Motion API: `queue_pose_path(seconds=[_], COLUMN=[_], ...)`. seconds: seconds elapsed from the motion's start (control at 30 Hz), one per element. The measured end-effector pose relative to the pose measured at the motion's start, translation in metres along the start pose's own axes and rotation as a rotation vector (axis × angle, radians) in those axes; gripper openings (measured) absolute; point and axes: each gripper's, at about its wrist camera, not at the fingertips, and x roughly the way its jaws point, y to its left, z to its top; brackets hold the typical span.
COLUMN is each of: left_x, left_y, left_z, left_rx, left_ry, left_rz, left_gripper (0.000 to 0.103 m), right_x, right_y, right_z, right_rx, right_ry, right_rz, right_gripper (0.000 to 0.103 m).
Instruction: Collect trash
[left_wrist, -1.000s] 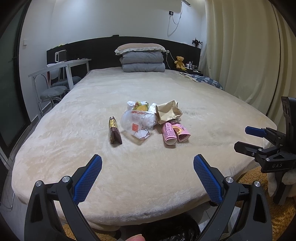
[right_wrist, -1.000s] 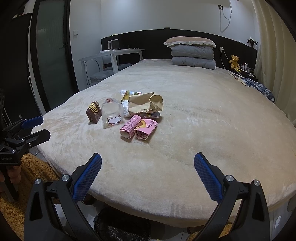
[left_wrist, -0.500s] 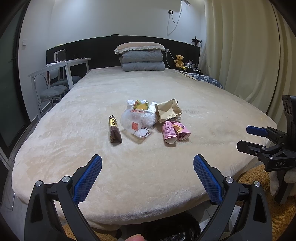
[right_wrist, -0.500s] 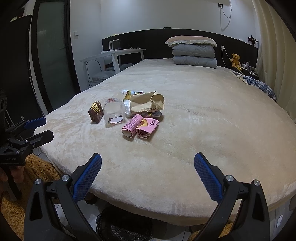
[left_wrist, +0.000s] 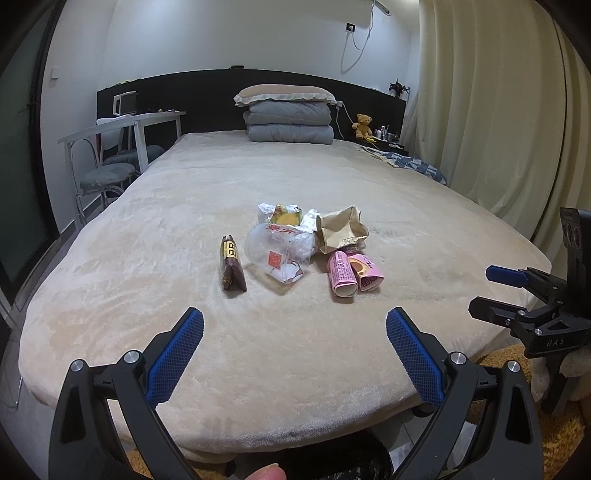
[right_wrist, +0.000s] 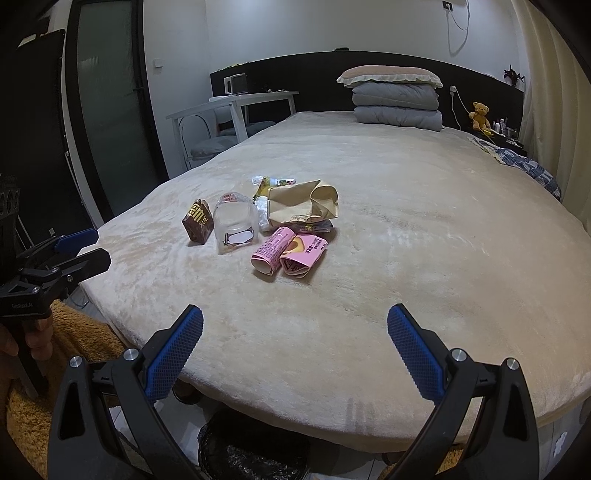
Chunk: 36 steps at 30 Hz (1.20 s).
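A small heap of trash lies mid-bed: a brown wrapper (left_wrist: 232, 267) (right_wrist: 198, 220), a clear plastic cup (left_wrist: 275, 249) (right_wrist: 235, 227), a crumpled paper bag (left_wrist: 341, 229) (right_wrist: 303, 203), two pink rolled wrappers (left_wrist: 352, 271) (right_wrist: 288, 251) and a yellow snack packet (left_wrist: 284, 216). My left gripper (left_wrist: 294, 356) hovers open over the bed's near edge, short of the heap. My right gripper (right_wrist: 295, 354) is open too, over the bed's foot to the right of the heap. Each shows in the other's view: right gripper (left_wrist: 496, 293), left gripper (right_wrist: 86, 247).
A bin lined with a black bag (right_wrist: 255, 448) (left_wrist: 343, 467) stands on the floor below the bed's edge. Folded bedding and a pillow (left_wrist: 288, 118) sit at the headboard. A white desk with chairs (left_wrist: 122, 147) is left of the bed, curtains (left_wrist: 491, 110) right.
Both grippers have edged slightly forward toward the bed; the heap sits a little nearer in each view. Both stay open.
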Motion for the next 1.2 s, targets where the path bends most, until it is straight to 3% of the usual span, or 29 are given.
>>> queue_pose_path(seconds=[0.33, 0.63, 0.9, 1.2], left_x=[0.029, 0.080, 0.125, 0.159], left_y=[0.034, 0.057, 0.089, 0.088], left_z=[0.026, 0.051, 0.062, 0.060], left_rx=[-0.044, -0.021, -0.110, -0.081], left_ry=[0.073, 0.180, 0.279, 0.356], left_rz=[0.000, -0.012, -0.046, -0.090], left_gripper=[0.096, 0.096, 0.096, 0.095], right_x=[0.032, 0.088, 0.140, 0.166], right_y=[-0.008, -0.025, -0.036, -0.052], right_z=[0.031, 0.056, 0.062, 0.066], right_rx=[-0.049, -0.101, -0.062, 0.034], right_ry=[0.056, 0.159, 0.279, 0.351], right_rz=[0.076, 0.112, 0.176, 0.250], right_gripper=[0.099, 0.099, 0.099, 0.099])
